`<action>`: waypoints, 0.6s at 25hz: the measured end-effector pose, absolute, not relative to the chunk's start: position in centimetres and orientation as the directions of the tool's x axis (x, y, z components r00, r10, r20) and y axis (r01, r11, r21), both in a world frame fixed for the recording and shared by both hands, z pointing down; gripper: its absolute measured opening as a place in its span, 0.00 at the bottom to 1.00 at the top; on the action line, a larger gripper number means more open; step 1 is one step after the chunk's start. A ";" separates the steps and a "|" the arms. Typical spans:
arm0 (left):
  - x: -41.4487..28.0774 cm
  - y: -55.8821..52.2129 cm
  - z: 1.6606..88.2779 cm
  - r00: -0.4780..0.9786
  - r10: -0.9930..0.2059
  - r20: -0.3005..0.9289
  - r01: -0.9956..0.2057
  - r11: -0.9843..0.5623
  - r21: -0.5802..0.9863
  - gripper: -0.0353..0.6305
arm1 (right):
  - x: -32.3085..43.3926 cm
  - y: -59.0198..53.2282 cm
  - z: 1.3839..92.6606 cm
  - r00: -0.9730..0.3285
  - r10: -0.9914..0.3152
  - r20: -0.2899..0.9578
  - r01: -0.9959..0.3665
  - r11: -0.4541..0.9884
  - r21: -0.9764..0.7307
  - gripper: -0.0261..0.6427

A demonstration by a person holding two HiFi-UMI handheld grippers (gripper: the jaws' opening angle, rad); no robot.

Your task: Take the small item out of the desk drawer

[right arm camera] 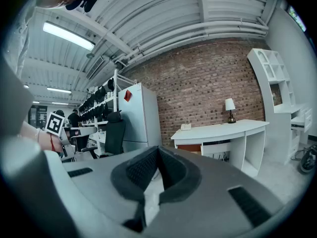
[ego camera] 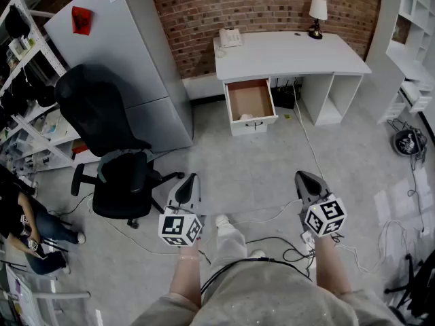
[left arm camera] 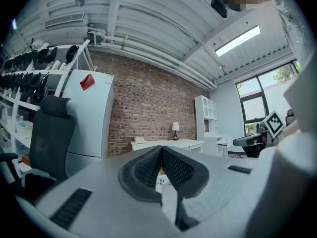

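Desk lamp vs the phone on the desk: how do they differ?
The lamp stands upright at the back right of the desk in the head view; the phone lies flat at its back left, above the open drawer. The lamp has a white shade on a dark base; the phone is pale all over. The lamp is tall and narrow, the phone low and wide. Both sit on the desk top by the brick wall.

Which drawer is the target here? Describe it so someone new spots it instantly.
Against the brick wall stands a white desk; the drawer hangs under its left end, below the phone. It is the only part pulled open, showing a brown inside with a small pale item near its front, while the desk's right side is just an open white bay.
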State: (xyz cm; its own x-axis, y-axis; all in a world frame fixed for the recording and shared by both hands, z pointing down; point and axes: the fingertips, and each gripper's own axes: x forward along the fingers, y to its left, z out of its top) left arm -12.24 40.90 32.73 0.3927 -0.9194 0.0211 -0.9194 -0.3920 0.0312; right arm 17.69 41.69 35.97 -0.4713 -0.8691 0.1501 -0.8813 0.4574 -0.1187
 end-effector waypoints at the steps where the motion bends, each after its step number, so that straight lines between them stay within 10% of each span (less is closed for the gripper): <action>1: -12.2 40.8 32.7 0.393 -0.919 0.021 -0.919 -0.393 0.030 0.06 | 17.7 41.6 36.1 -0.472 -0.869 0.150 -0.881 0.458 -0.119 0.05; 15: -12.9 38.1 33.4 0.389 -0.920 0.049 -0.921 -0.387 0.041 0.06 | 16.6 39.2 36.9 -0.482 -0.861 0.161 -0.875 0.465 -0.136 0.05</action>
State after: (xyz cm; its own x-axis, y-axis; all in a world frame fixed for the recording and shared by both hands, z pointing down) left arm -12.94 38.12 33.37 0.3890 -0.9200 0.0485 -0.9210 -0.3873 0.0411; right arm 16.65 39.23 36.88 -0.4824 -0.8610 0.1614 -0.8750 0.4648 -0.1357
